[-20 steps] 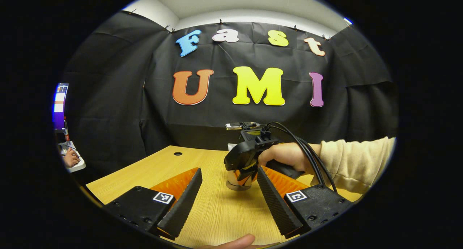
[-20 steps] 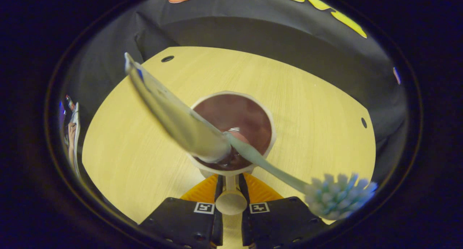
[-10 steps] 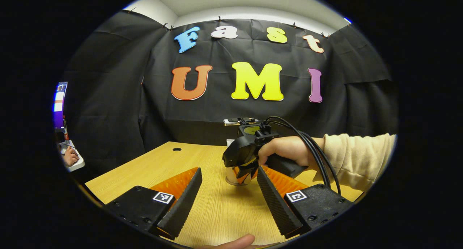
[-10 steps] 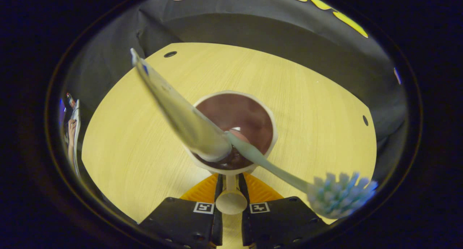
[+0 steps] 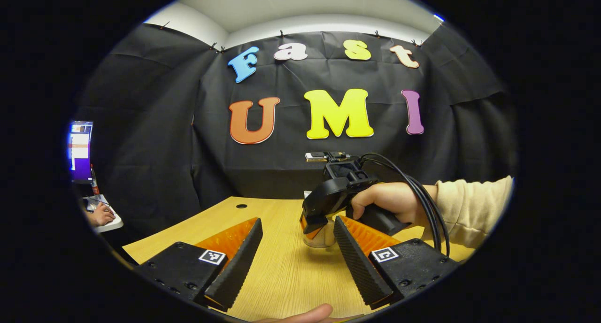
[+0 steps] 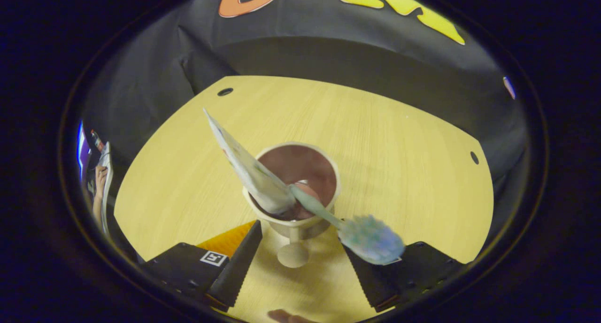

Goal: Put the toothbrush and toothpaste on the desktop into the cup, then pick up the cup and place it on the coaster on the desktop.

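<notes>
Brush (image 6: 371, 238) and paste (image 6: 249, 173) were both standing in the cup (image 6: 293, 219) on the desk (image 6: 399, 140), right gripper (image 6: 296, 266) jaws apart around its handle, left gripper (image 5: 296, 262) open too, and I couldn't spot any coaster.

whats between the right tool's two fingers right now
In the right gripper view the cup's handle knob sits between the open fingers, touching neither, bare desk around it.

Left gripper view sitting low over the desk (image 5: 281, 271), facing level toward the back wall, cup (image 5: 320, 236) near, right gripper view looking steeply down, hovering close above the cup (image 6: 293, 191), both sharing cup and desk (image 6: 399, 140).
</notes>
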`<state>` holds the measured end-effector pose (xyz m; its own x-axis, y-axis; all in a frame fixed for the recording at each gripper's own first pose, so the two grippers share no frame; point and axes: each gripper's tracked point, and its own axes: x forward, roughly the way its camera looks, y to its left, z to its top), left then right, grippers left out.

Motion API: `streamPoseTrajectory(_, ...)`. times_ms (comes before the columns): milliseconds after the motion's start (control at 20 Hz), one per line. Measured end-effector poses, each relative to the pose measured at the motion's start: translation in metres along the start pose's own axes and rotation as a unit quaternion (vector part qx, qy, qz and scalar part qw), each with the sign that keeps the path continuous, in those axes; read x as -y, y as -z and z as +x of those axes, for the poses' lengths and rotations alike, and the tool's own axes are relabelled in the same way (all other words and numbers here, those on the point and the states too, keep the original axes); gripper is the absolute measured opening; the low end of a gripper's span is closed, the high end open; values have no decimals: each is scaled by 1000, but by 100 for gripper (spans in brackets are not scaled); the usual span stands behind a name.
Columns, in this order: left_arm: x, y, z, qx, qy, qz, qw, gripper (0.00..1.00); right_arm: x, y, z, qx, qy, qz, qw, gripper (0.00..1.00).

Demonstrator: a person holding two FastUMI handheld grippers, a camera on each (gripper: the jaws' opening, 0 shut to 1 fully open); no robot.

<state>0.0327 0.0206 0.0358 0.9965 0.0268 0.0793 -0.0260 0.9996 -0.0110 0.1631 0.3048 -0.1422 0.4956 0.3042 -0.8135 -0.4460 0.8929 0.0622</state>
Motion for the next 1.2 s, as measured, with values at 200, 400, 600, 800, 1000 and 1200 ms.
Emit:
streamPoseTrajectory(200, 0, 10, 4, -25, -6, -11, 1000, 97, 8, -10, -28, 42, -8, 11, 999, 96)
streamPoseTrajectory(400, -1, 11, 8, -31, -6, -20, 999, 97, 27, -19, -67, 92, -7, 22, 995, 96)
streamPoseTrajectory(600, -4, 11, 17, -46, -8, -39, 998, 97, 60, -19, -114, 149, -2, 41, 988, 96)
streamPoseTrajectory(800, -6, 13, 27, -58, -22, -33, 998, 97, 101, 2, -148, 195, 27, 50, 979, 96)
streamPoseTrajectory(1000, 8, 11, 37, -62, -26, -30, 997, 97, 134, 48, -167, 210, 42, 60, 975, 95)
streamPoseTrajectory(1200, 34, 9, 40, -64, -13, -24, 998, 97, 170, 82, -184, 245, 66, 60, 965, 96)
